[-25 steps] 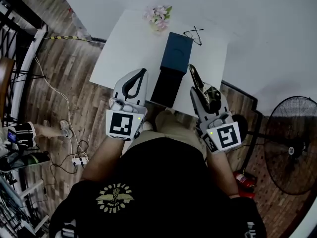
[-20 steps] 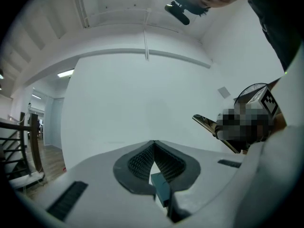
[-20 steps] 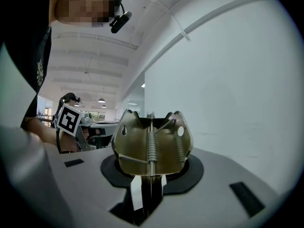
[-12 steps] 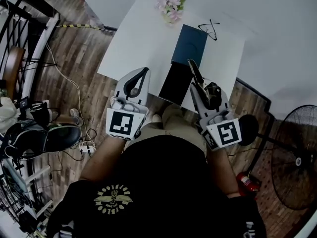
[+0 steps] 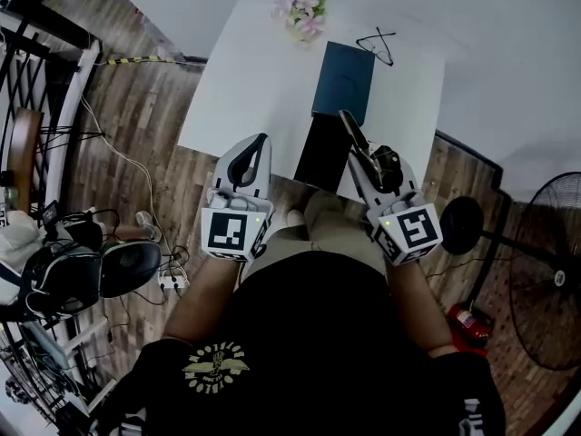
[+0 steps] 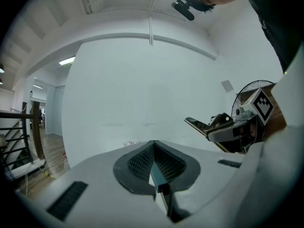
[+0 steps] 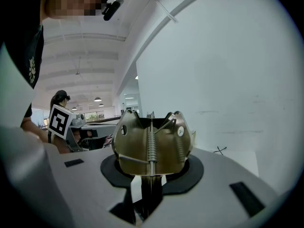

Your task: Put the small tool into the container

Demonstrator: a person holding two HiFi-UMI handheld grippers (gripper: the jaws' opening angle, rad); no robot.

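On the white table [image 5: 245,71] lies a dark blue box [image 5: 343,82], and a black part [image 5: 322,153] lies against its near end. My right gripper [image 5: 361,153] is shut on the small tool [image 5: 352,133], a brass-coloured metal piece with springs [image 7: 152,144], and holds it over the table's near edge beside the black part. In the right gripper view the tool fills the space in front of my right gripper [image 7: 151,172]. My left gripper [image 5: 260,140] is shut and holds nothing, left of the black part. Its jaws meet in the left gripper view [image 6: 154,148].
Pink flowers [image 5: 302,12] and a pair of glasses [image 5: 377,45] lie at the table's far side. A standing fan [image 5: 545,271] and a red extinguisher [image 5: 467,321] are on the right. Black gear [image 5: 82,275] and cables lie on the wooden floor at left.
Both grippers have sunk a little near the table's front edge, and the right one has rolled slightly. The tool stays in the right gripper.
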